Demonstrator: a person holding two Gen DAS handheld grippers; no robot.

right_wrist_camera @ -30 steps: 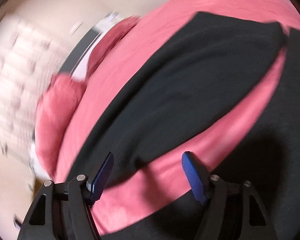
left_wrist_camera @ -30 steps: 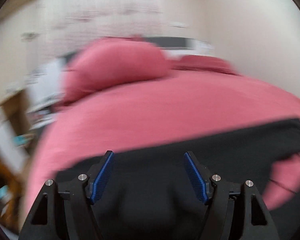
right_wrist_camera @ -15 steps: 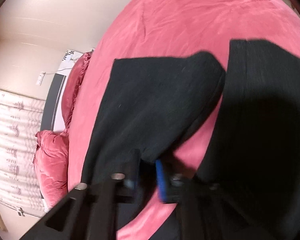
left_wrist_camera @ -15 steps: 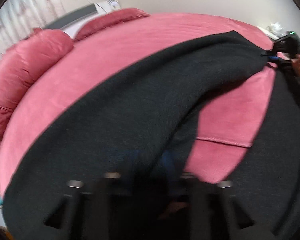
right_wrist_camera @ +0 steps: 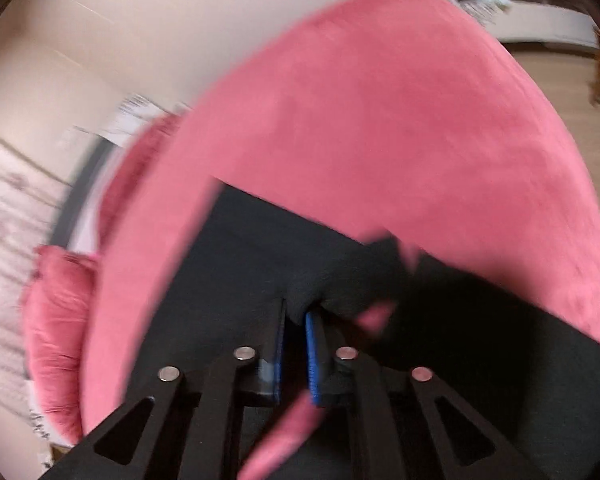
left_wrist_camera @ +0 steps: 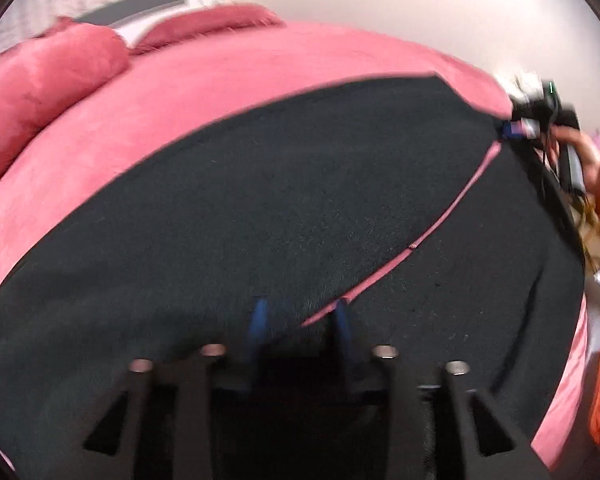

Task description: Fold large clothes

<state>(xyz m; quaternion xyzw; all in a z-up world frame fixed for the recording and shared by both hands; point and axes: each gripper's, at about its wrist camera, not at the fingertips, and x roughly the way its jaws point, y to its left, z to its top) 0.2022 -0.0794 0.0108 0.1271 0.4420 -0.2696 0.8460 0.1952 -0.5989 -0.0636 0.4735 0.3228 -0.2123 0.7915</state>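
Your black garment (left_wrist_camera: 280, 208) lies across the pink bed (left_wrist_camera: 220, 80), one fold edge running toward 2 o'clock. It looks soft, limp and bulky, so grip edges and corners. Both the left gripper (left_wrist_camera: 300, 320) and right gripper (right_wrist_camera: 296, 336) are clamped on cloth; blur hides the garment's outline
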